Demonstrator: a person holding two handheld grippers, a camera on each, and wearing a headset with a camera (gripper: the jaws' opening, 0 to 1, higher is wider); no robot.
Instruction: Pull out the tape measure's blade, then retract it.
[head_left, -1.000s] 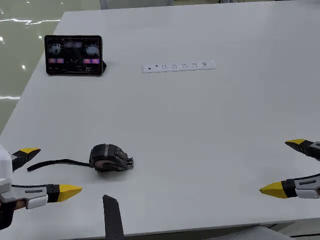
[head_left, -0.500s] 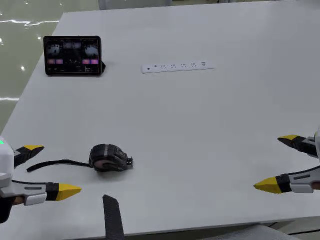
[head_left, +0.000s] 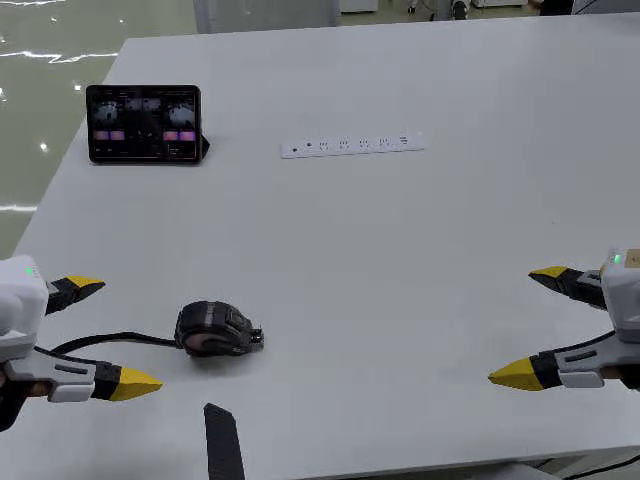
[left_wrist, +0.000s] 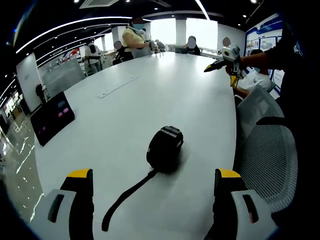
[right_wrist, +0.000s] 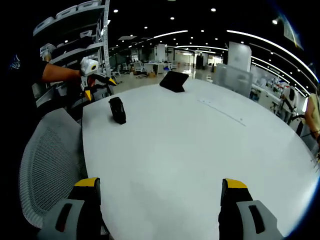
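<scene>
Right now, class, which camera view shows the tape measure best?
The left gripper view: the tape measure lies close and large between the open fingers, strap trailing toward the camera. The head view shows it small, from above; the right gripper view, tiny and distant.

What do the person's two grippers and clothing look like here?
The left gripper and right gripper each have a white boxy body with a small green light, black jaws ending in pointed yellow tips, and light-grey side plates with a dark slot. The person wears a dark short-sleeved top with small blue print.
</scene>
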